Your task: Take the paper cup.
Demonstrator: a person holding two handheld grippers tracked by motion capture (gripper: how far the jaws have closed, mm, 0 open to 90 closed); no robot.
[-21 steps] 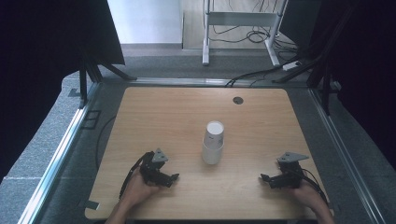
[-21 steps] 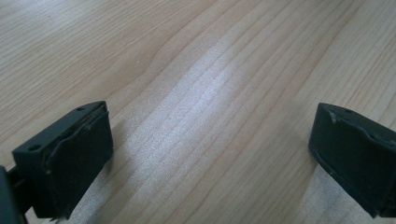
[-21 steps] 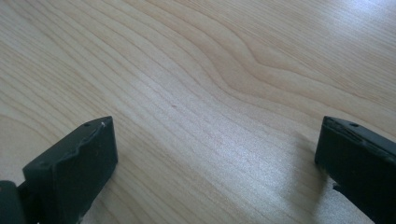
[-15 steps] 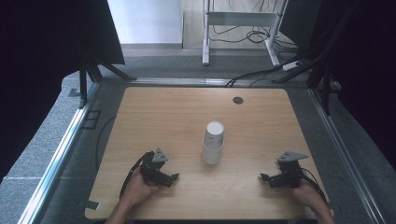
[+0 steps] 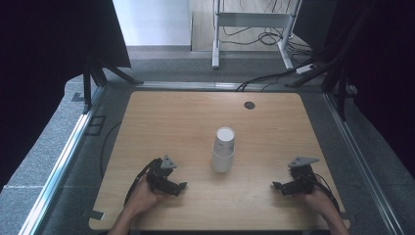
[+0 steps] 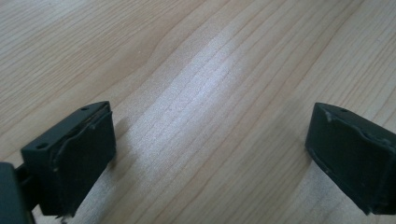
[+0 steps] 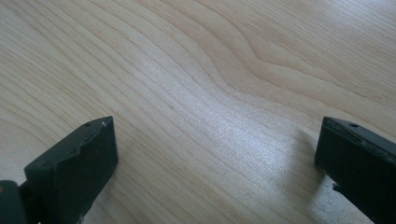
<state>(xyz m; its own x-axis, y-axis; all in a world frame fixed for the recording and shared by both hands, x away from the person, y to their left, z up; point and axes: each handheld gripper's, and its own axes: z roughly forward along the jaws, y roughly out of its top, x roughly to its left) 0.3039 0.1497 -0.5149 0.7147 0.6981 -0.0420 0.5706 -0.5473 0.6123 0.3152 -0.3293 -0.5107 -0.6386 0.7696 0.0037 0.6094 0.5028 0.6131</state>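
A stack of white paper cups [image 5: 223,149] stands upside down in the middle of the wooden table [image 5: 186,122]. My left gripper [image 5: 179,187] rests low on the table near the front left, held by a hand, and points right toward the cups. Its jaws stand wide apart over bare wood, as the left gripper [image 6: 210,154] view shows. My right gripper [image 5: 278,187] rests near the front right and points left. In its own view the right gripper [image 7: 215,163] is open, with only wood grain between the jaws. Both are a hand's width or more from the cups.
A round cable hole [image 5: 249,105] sits near the table's far edge. Metal rails [image 5: 63,156] run along both sides of the table. Cables trail from each gripper toward the front edge. Dark curtains and a desk frame [image 5: 254,22] stand beyond.
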